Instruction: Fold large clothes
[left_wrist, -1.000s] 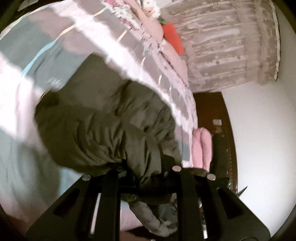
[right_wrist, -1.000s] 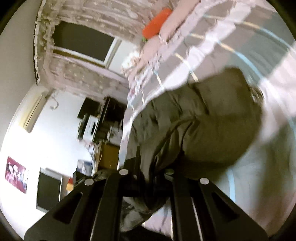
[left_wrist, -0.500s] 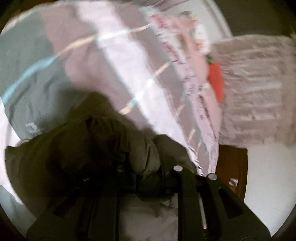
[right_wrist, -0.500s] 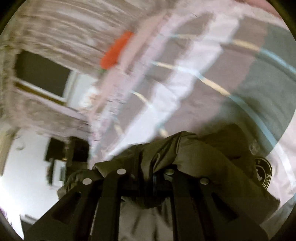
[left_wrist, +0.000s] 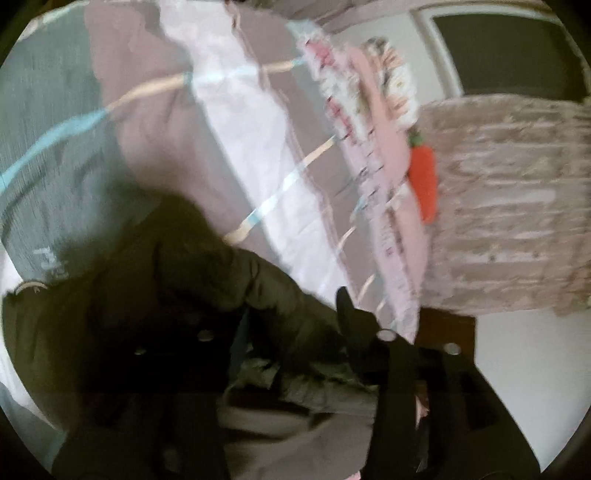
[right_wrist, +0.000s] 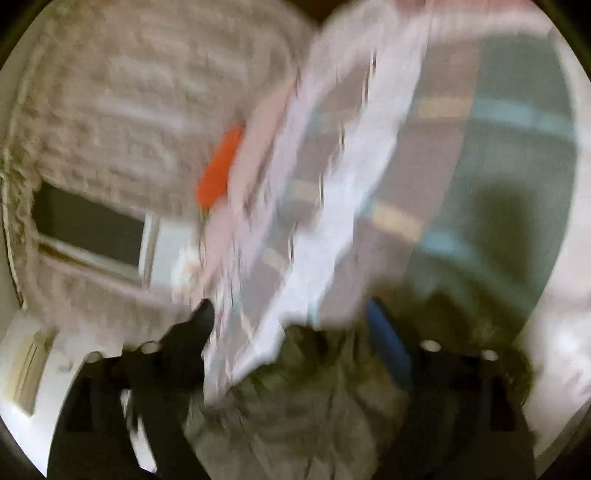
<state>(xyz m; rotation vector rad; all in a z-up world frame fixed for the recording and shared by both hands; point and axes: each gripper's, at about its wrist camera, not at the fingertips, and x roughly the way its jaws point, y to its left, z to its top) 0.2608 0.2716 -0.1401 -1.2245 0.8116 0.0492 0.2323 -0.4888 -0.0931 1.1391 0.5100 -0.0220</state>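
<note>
Both my grippers spread wide, nothing pinched: left gripper (left_wrist: 280, 332), right gripper (right_wrist: 291, 325). Olive padded jacket (left_wrist: 155, 314) bunched on near part of striped bedspread (left_wrist: 240, 122). Judging release after fold. Next: regrip fresh edge, fold again.

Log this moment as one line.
left gripper open | right gripper open | olive jacket bunched on bedspread, under both grippers | both views blurred
</note>
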